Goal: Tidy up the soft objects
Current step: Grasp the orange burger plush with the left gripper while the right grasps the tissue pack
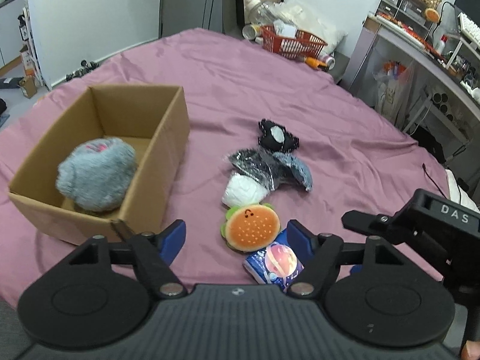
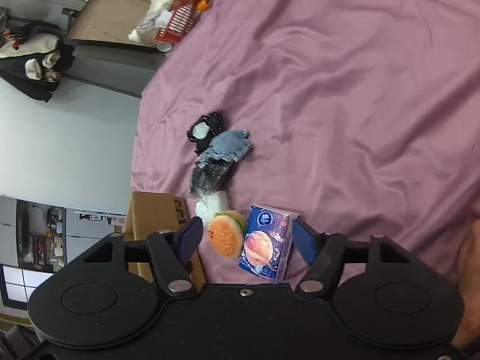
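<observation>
Both the left gripper [image 1: 235,241] and right gripper [image 2: 246,237] gape wide, empty; grey plush [image 1: 96,174], somewhat blurred, fills the cardboard box [image 1: 168,138] at ten o'clock.

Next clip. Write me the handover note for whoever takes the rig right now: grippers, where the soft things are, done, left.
Left gripper: open, empty, above the burger plush.
Right gripper: open, empty, straddling the burger plush and tissue pack.
Done: grey fluffy toy is in the cardboard box.
Left on the purple sheet: burger plush, tissue pack, white roll, bagged dark cloth, blue cloth, black pouch.
</observation>
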